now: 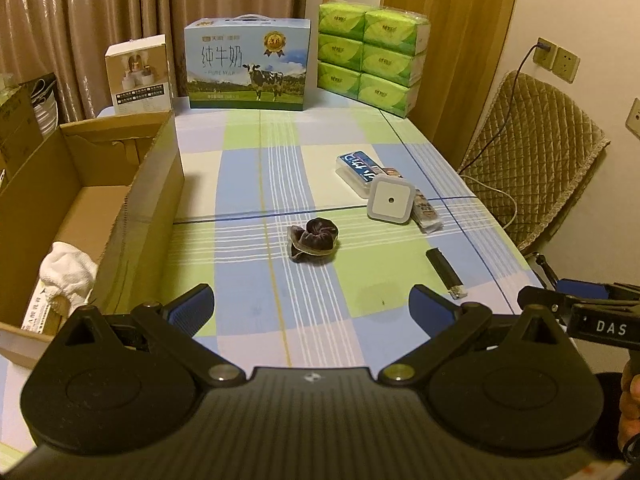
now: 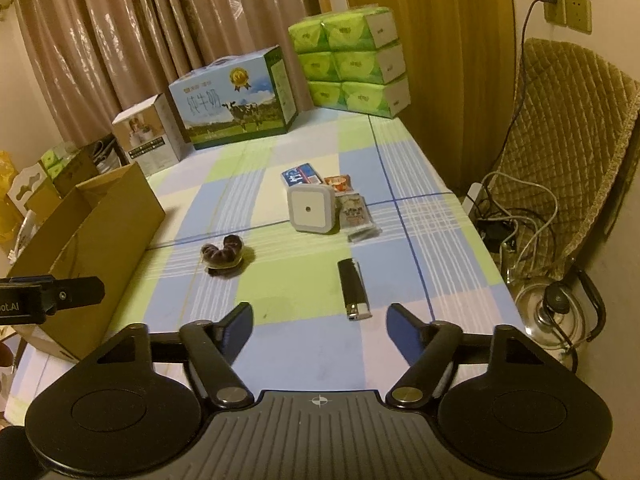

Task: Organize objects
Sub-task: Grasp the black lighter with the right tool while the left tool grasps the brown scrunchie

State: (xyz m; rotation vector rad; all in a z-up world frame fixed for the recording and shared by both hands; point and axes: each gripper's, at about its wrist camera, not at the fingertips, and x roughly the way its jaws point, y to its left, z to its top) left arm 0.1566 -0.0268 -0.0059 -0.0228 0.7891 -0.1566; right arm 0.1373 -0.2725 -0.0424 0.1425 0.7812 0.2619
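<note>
1. Both hand-held grippers, left [image 1: 312, 306] and right [image 2: 320, 326], gape wide and empty above the worktop [image 2: 304, 344].
2. The lighter [image 2: 353, 290] lies flat just ahead of the right one.
3. Straddle its narrow sides, close, then carry to the box [image 1: 80, 208].

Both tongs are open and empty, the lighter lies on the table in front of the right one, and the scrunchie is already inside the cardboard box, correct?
Not quite. The scrunchie lies on the table, outside the cardboard box; the left wrist view shows it. The rest stands: left tongs and right tongs are open and empty, and the lighter lies before the right one.
</note>
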